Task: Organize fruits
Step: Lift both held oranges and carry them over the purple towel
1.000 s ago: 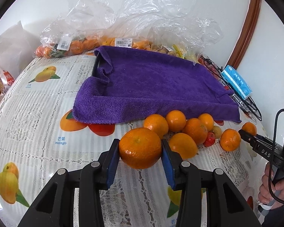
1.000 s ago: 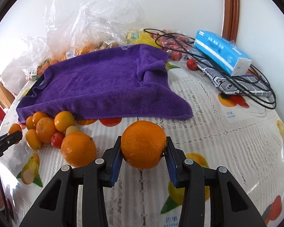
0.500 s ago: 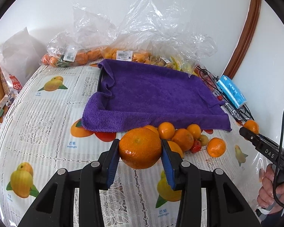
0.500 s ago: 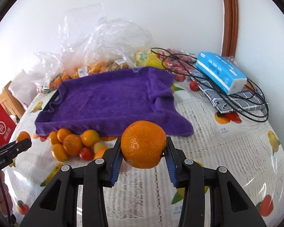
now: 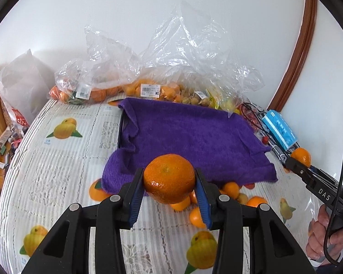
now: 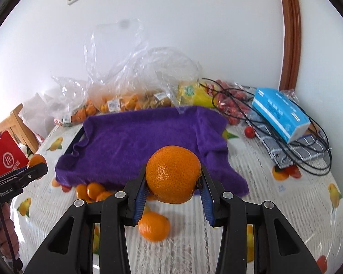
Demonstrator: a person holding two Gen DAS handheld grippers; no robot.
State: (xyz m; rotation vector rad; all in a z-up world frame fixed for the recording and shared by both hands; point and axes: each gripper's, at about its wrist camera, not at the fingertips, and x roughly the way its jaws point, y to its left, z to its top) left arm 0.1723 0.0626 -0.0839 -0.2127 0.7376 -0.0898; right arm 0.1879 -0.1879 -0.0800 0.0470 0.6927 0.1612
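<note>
My left gripper [image 5: 169,196] is shut on a large orange [image 5: 169,178], held above the table in front of the purple towel [image 5: 189,137] that covers a tray. My right gripper [image 6: 173,194] is shut on another large orange [image 6: 173,177]; it shows at the right of the left wrist view [image 5: 301,156]. A pile of small oranges [image 5: 231,189] lies on the tablecloth at the towel's near edge, partly hidden behind my fingers. One loose orange [image 6: 153,226] lies under the right gripper.
Clear plastic bags of fruit [image 5: 148,91] line the back wall. A blue tissue pack [image 6: 280,113], black cables [image 6: 308,157] and a red cherry tomato [image 6: 249,132] lie at the right. A white bag [image 5: 20,86] stands at the left edge.
Both grippers have risen and drawn back from the table with their oranges still held. The pile of small oranges now sits lower and partly behind the fingers.
</note>
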